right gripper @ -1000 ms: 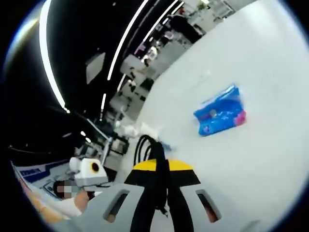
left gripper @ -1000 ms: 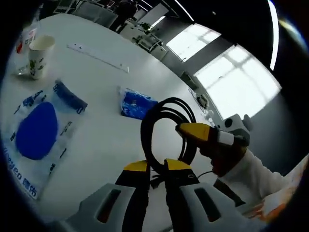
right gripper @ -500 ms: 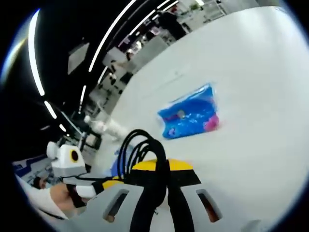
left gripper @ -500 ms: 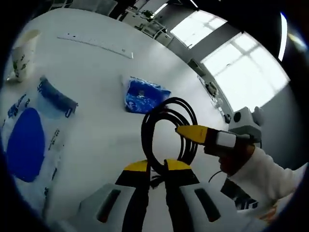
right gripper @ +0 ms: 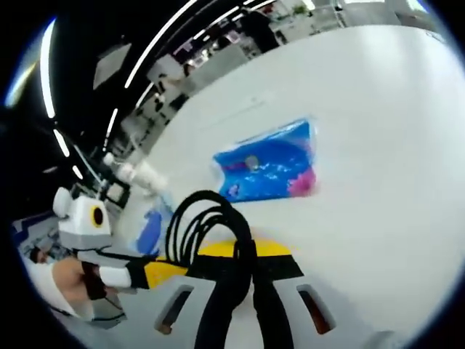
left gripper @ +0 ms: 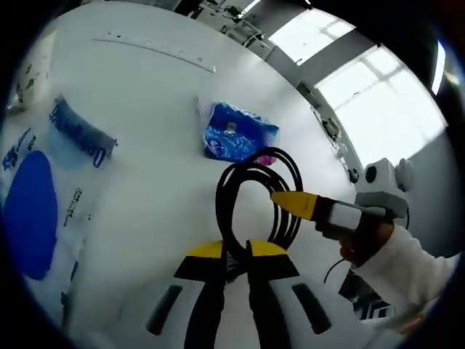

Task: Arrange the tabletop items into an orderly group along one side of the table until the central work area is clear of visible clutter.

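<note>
A: Gripping a coiled black cable, the left gripper has its yellow-tipped jaws clenched on the loop's bottom, lifted above the white table. The right gripper clamps the same coil from the other side.

B: What lies beyond?

A: A blue packet just past the coil, a clear pouch with a blue disc toward the edge, and farther off a paper cup.

B: How to do it well?

A: Probably keep both grips firm, carry the coil level, and set it beside the pouch and cup.
</note>
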